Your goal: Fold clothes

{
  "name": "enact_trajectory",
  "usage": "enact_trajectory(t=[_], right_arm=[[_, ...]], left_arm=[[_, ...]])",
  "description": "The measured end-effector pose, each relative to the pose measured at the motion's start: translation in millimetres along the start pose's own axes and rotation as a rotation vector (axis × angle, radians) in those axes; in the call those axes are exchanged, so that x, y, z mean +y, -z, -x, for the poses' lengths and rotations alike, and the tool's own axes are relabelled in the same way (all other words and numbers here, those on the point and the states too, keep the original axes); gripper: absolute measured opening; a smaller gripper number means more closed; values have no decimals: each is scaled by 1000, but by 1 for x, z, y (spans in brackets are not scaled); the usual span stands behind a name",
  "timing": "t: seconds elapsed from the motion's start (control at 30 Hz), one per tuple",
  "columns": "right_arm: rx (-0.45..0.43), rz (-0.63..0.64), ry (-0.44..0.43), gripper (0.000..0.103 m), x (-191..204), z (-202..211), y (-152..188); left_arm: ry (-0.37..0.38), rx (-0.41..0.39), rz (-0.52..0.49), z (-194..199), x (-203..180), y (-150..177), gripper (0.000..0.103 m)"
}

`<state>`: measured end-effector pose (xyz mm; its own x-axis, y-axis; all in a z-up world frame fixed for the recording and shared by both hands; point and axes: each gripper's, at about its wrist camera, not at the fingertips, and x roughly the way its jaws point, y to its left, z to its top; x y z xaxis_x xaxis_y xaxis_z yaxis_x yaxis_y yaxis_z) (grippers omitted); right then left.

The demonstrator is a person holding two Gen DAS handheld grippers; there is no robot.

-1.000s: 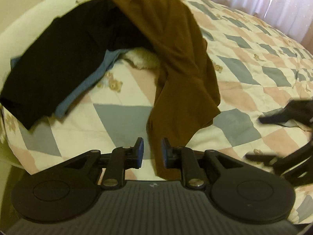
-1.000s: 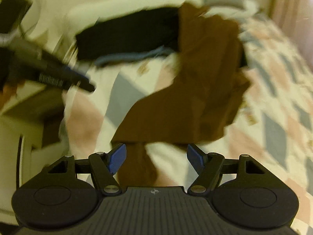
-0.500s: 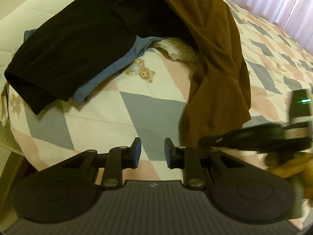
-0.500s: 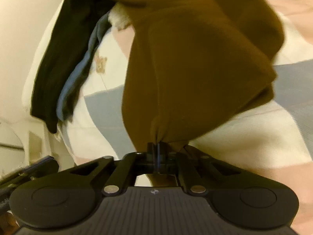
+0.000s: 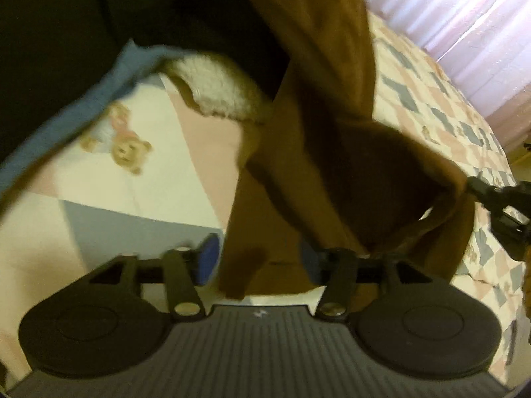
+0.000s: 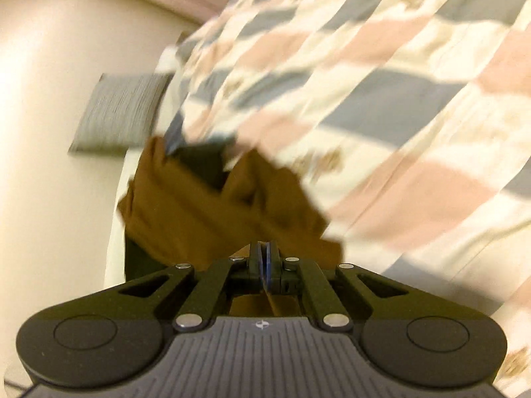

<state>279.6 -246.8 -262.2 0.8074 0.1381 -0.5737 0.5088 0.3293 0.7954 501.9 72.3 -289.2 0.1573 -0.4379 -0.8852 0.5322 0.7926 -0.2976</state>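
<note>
Our right claw (image 6: 267, 267) is clamped on an edge of the brown garment (image 5: 332, 152), which hangs at frame centre over the quilted bed (image 5: 139, 179). Our left claw (image 5: 257, 260) stands apart, with cloth between its pads but not gripped. Risk: pulling one-handed may drag the black garment (image 5: 99, 26) at upper left off the bed

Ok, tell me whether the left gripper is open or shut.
Open: the left gripper has its blue pads apart, with the brown garment hanging between them.
</note>
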Motion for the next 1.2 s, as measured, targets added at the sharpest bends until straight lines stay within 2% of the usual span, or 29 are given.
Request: enact_trajectory(t=[0.1, 0.2, 0.23, 0.27, 0.3, 0.33, 0.37, 0.4, 0.43, 0.47, 0.5, 0.53, 0.6, 0.63, 0.73, 0.8, 0.83, 0.9, 0.93, 1.0, 1.03, 1.2], right_arm=[[-32, 11, 30, 2, -5, 6, -15], [-82, -17, 21, 2, -9, 12, -29], [-99, -28, 13, 2, -10, 13, -34], [-115, -38, 6, 2, -11, 13, -38], [-93, 10, 19, 2, -7, 12, -43], [-70, 57, 33, 2, -2, 10, -48], [-48, 106, 47, 12, 3, 8, -53], [-16, 222, 93, 19, 15, 2, -44], [17, 337, 138, 38, 28, -4, -36], [50, 452, 184, 68, 40, -10, -27], [71, 574, 213, 80, 52, -18, -11], [104, 721, 224, 83, 64, -31, 10], [146, 963, 231, 80, 83, -56, 42], [143, 1084, 265, 80, 90, -75, 58], [133, 1341, 332, 74, 97, -123, 82], [204, 1419, 332, 14, 97, -144, 83], [243, 1374, 332, 3, 98, -146, 73], [185, 1222, 268, 3, 101, -122, 46], [156, 1150, 254, 3, 103, -105, 31], [129, 1052, 229, 3, 104, -75, 7], [119, 1010, 219, 3, 104, -61, -4], [60, 951, 205, 3, 110, -19, -25]], left_arm=[[25, 32, 5, -29, -1, -12, 52], [44, 57, 1, -55, -5, -21, 61], [45, 60, -8, -61, -8, -21, 54], [47, 63, -16, -66, -12, -22, 39], [52, 69, -35, -68, -18, -22, 12], [53, 65, -44, -65, -21, -21, 8], [53, 60, -53, -62, -23, -20, 7], [54, 54, -61, -58, -26, -18, 7], [54, 49, -70, -55, -29, -17, 7], [51, 42, -77, -52, -30, -14, 7], [49, 36, -84, -48, -30, -12, 7], [49, 31, -93, -46, -31, -11, 8], [41, 21, -102, -45, -32, -7, 9], [35, 18, -97, -46, -31, -5, 12], [27, 4, -72, -46, -28, 3, 17], [20, -7, -72, -40, -29, 10, 17], [15, -17, -91, -36, -32, 15, 17], [5, -37, -131, -26, -39, 24, 22], [7, -45, -144, -22, -43, 29, 31], [-3, -65, -175, -18, -54, 39, 43], [-13, -73, -194, -18, -60, 44, 43], [-31, -80, -284, -27, -97, 66, 49]])
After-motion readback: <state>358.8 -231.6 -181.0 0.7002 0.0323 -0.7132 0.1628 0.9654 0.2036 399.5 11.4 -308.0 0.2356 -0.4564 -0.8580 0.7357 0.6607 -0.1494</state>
